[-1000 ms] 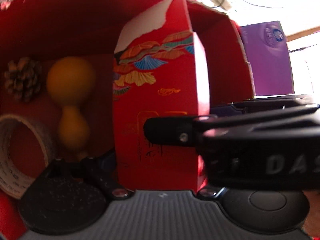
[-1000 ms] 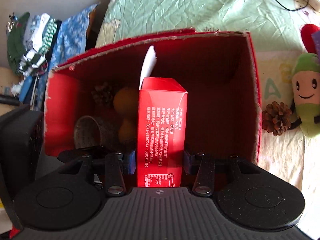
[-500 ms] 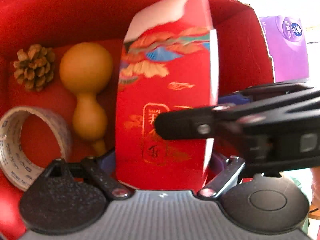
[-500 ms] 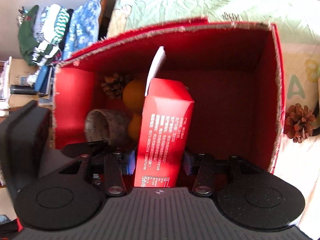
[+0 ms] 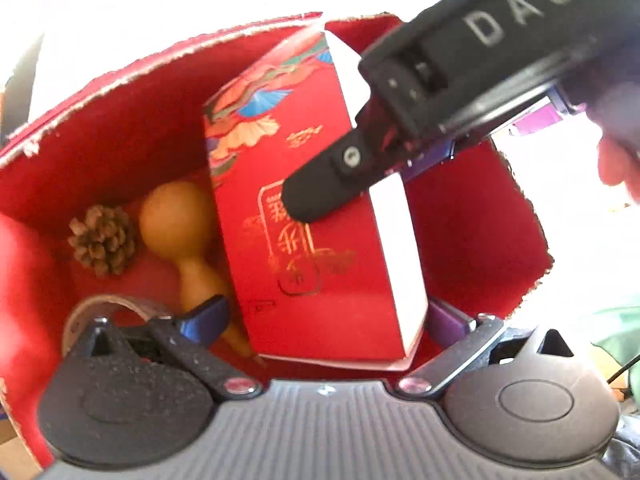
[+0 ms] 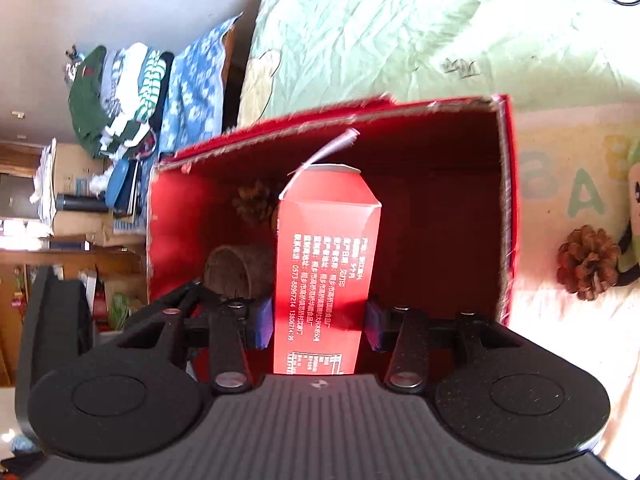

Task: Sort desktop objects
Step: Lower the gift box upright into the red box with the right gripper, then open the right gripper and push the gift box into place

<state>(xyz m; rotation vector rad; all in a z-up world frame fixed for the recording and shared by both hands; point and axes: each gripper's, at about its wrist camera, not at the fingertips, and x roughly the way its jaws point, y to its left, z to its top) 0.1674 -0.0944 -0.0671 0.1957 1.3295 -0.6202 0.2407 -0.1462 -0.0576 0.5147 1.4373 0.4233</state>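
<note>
Your red carton [image 6: 326, 264] hides most of the gourd [image 5: 180, 224] in the right view — the tape roll [image 5: 116, 306] sits half-covered by the left gripper's frame.

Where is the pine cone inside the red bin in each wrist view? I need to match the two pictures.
Left wrist: the pine cone lies at lower left on the floor of the red bin, left of the gourd.
Right wrist: it sits mid-frame, in shadow at the back, left of the carton's top.
Shared landmark: the red carton.
</note>
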